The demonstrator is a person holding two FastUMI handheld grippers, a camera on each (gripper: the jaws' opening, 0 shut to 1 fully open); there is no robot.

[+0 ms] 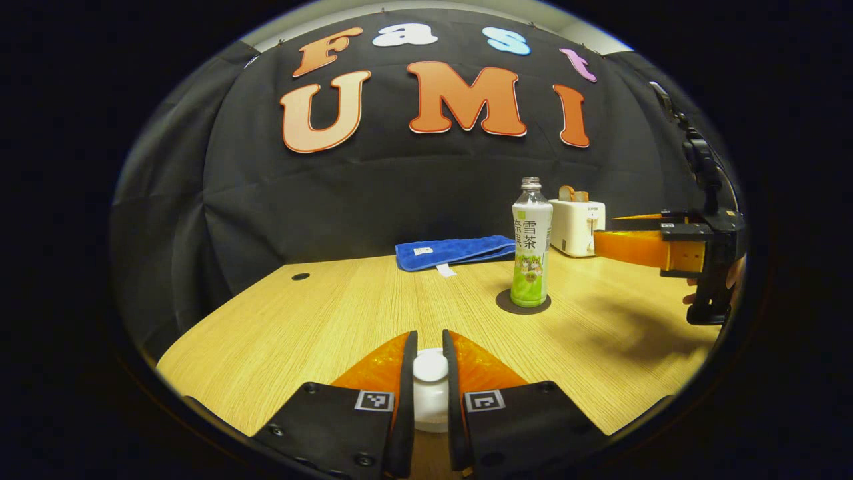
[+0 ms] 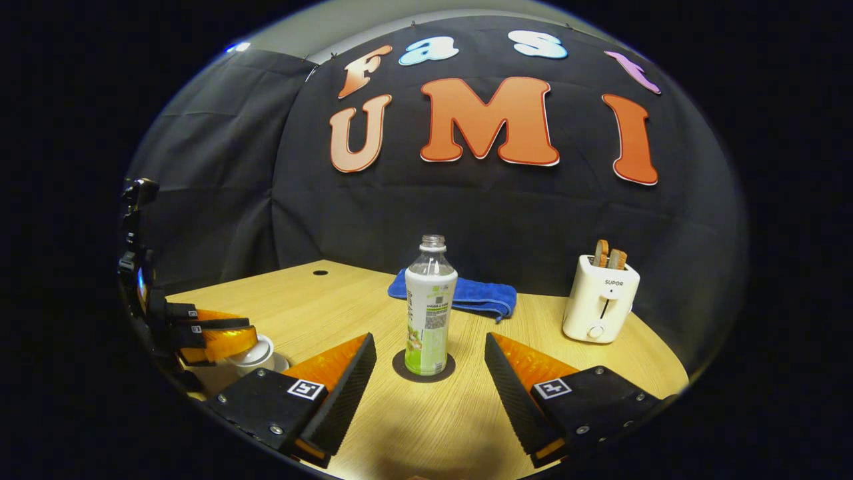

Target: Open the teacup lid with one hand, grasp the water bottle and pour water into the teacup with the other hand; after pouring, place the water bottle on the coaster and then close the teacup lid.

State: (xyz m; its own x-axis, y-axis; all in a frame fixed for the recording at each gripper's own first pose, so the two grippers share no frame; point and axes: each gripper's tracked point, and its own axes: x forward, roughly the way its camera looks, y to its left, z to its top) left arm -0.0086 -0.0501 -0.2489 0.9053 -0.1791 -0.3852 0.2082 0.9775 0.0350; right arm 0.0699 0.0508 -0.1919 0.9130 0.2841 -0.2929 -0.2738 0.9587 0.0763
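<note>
Because the lid has to come off before any water can go in, you have your left gripper down over the white teacup lid, its two fingers drawn in close on either side of the knob; in the left gripper view they look to touch it, so I judge the knob is clamped, though the contact itself is too tight to see clearly. In the right gripper view that same gripper sits at about 8 o'clock, low over the white teacup, which fits a pinch on the lid from above. The water bottle stands upright and uncapped on the dark round coaster, near the table's middle, which is also where it must go back after pouring. Your right gripper has its fingers spread wide, well apart from the bottle, which shows between them at 12 o'clock: it is lined up for a side grasp on the body but has not closed in yet. In the left gripper view the bottle is at 1 o'clock. Behind it, the folded blue towel and the white toaster with its slices of bread lie at the back of the wooden table, out of your path.
</note>
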